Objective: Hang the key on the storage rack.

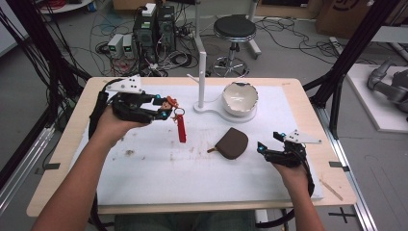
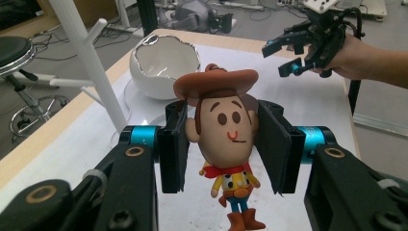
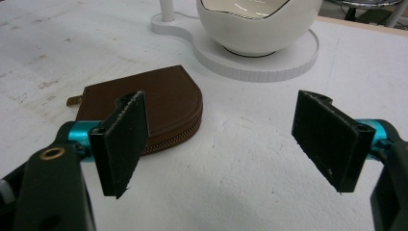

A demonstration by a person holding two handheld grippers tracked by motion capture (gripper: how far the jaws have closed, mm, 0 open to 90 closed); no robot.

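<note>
Cowboy figure (image 2: 226, 139) up in the air, clamped by the head between the two black pads of the left hand-held gripper (image 1: 161, 108), which sits about half-closed around it. In the left gripper view the pads press on both sides of the big head, brown hat on top, yellow shirt, red scarf and brown boots dangling free below. From the high view, the figure hangs over the left far part of the white mat (image 1: 144, 168), and a metal ring with a red strap (image 1: 181, 129) hangs down from it, the strap's lower end just above or at the mat; which one is hard to tell.

Over to the right hand-held gripper (image 1: 269, 144): jaws spread wide, nothing between the pads, held low over the right side of the table (image 1: 62, 144). Its own view looks along the mat, with the brown zip pouch (image 3: 154, 103) lying flat just beyond and partly behind one pad, apart from the other. In the high view the pouch rests near the middle of the mat, just left of that gripper.

Farther back stands a white bowl (image 1: 239, 98) with a jagged eggshell rim on a round white base, and next to it on the left a white post with pegs (image 1: 201, 72) rising from the same base.
</note>
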